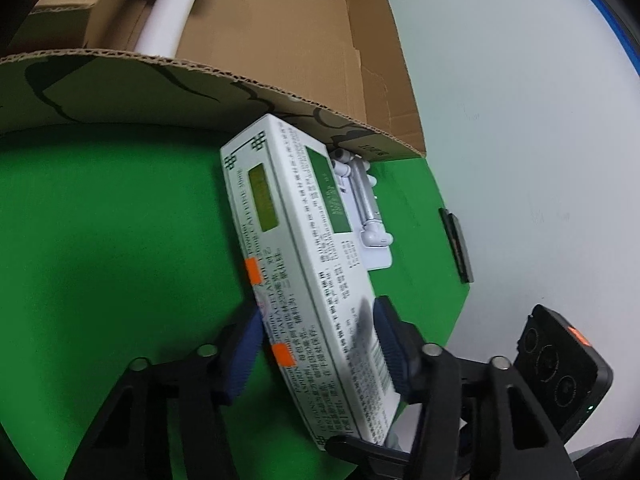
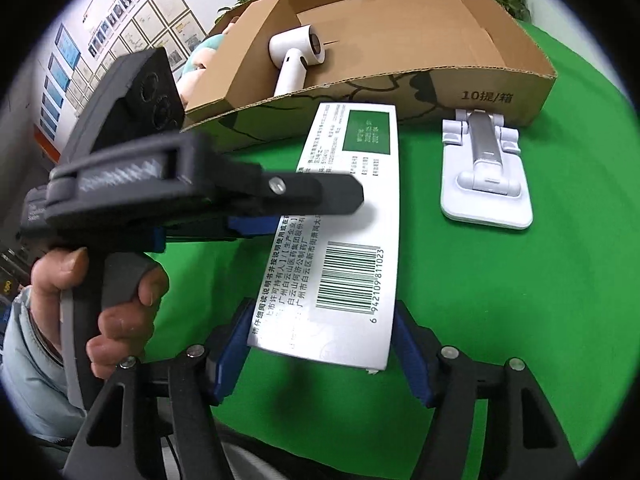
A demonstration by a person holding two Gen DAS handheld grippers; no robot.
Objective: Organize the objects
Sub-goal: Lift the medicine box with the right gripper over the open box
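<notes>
Holding the medicine box (image 1: 308,280) is the left hand-held gripper (image 1: 318,350), its blue pads pressed against the two long sides near the barcode end; the box sits tilted above the green tabletop (image 1: 100,240). The right hand-held gripper (image 2: 322,354) straddles the same end of the box in the right wrist view. Its fingers (image 2: 230,354) stand just beside the box edges, but contact cannot be confirmed, so its state cannot be told.

Beyond the far end of the box stands the cardboard carton (image 2: 500,92), near the far edge of the tabletop, with a white hair dryer (image 2: 296,54) already inside. To the right, a folded white phone stand (image 2: 486,172) rests on the tabletop just in front of the carton wall.

The step in hand is judged to be transfer of the box into the carton. Keep the clamp square on the long sides. Raise the far end above the carton rim before advancing. Aim for the bare floor right of the dryer, and avoid sweeping the stand.
</notes>
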